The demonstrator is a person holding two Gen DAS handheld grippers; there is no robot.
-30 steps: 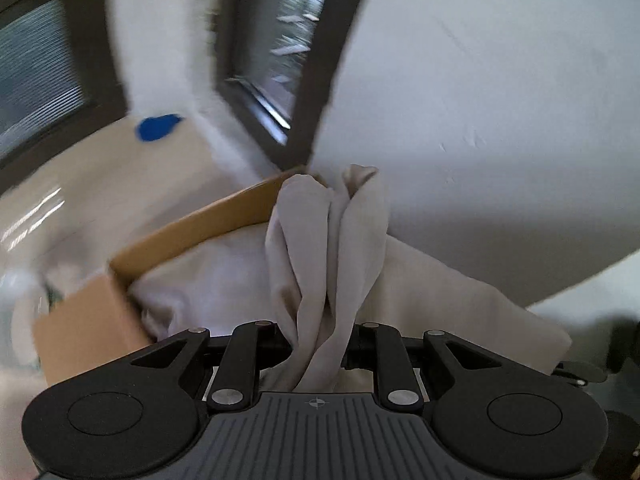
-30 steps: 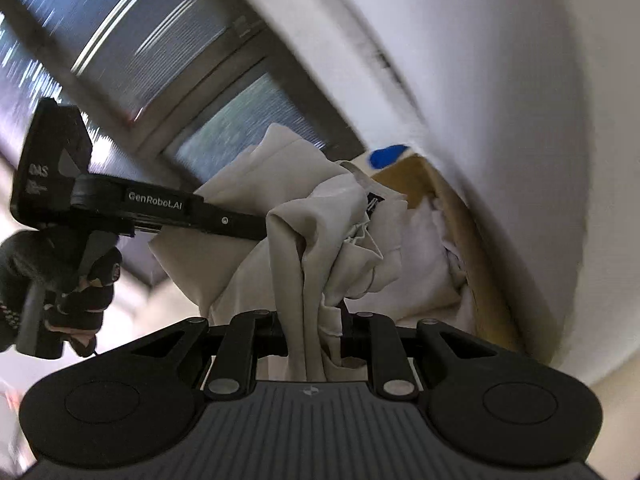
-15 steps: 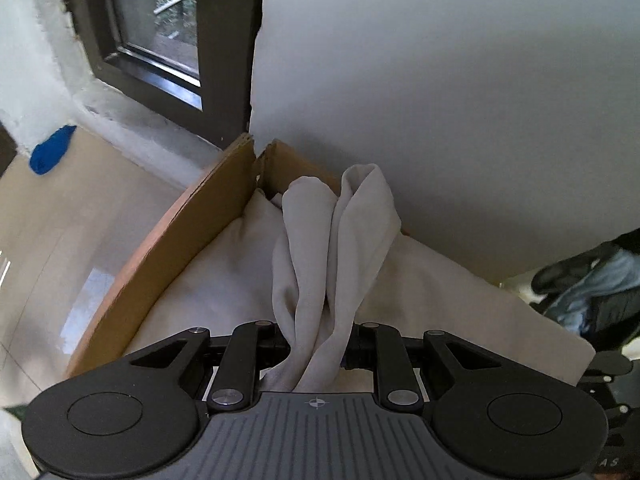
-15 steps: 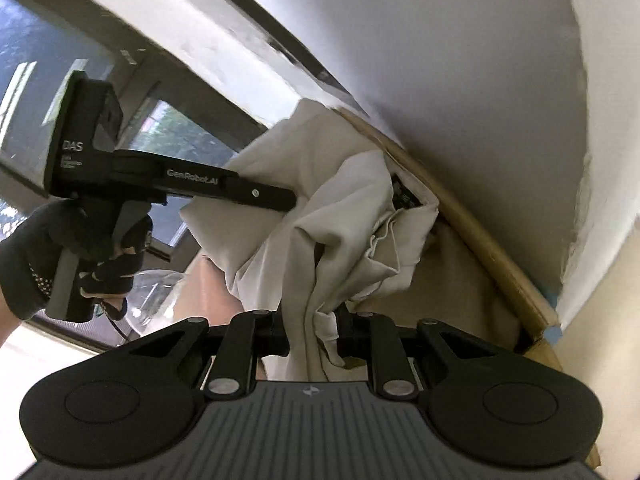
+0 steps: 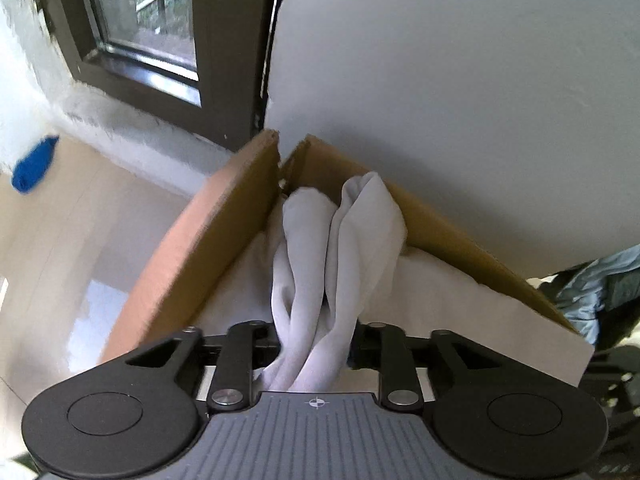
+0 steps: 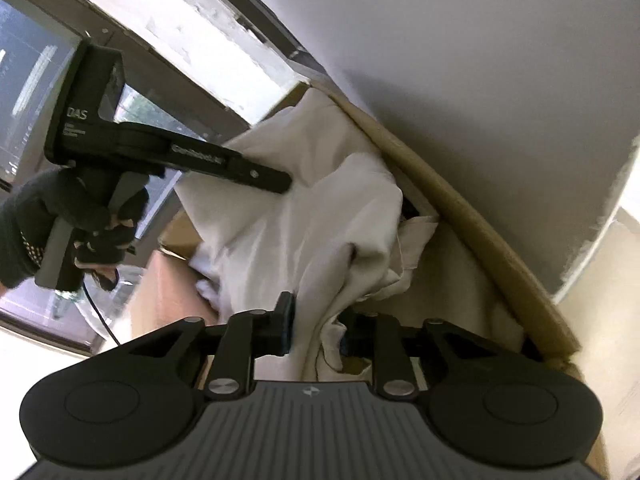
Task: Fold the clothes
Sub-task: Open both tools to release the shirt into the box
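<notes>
A white garment (image 5: 352,232) hangs bunched into an open cardboard box (image 5: 224,216) that holds other white cloth. My left gripper (image 5: 314,336) has a twisted rope of that garment filling the space between its pads while its jaws are opening. In the right wrist view the same garment (image 6: 320,208) drapes over the box wall (image 6: 460,208). My right gripper (image 6: 318,332) is opening too, with a fold of cloth between its jaws and a gap showing beside the left pad. The left gripper (image 6: 256,172), held by a gloved hand (image 6: 80,220), reaches into the cloth from the left.
The box stands in a corner against a white wall (image 5: 440,80), below a dark-framed window (image 5: 160,20). A blue object (image 5: 34,164) lies on the tan surface at far left. Dark and blue clothing (image 5: 600,280) sits at the right edge.
Both grippers have come down with the garment, so it now sinks into the box. Both views have rolled. The right jaws have spread, and a gap shows beside the cloth.
</notes>
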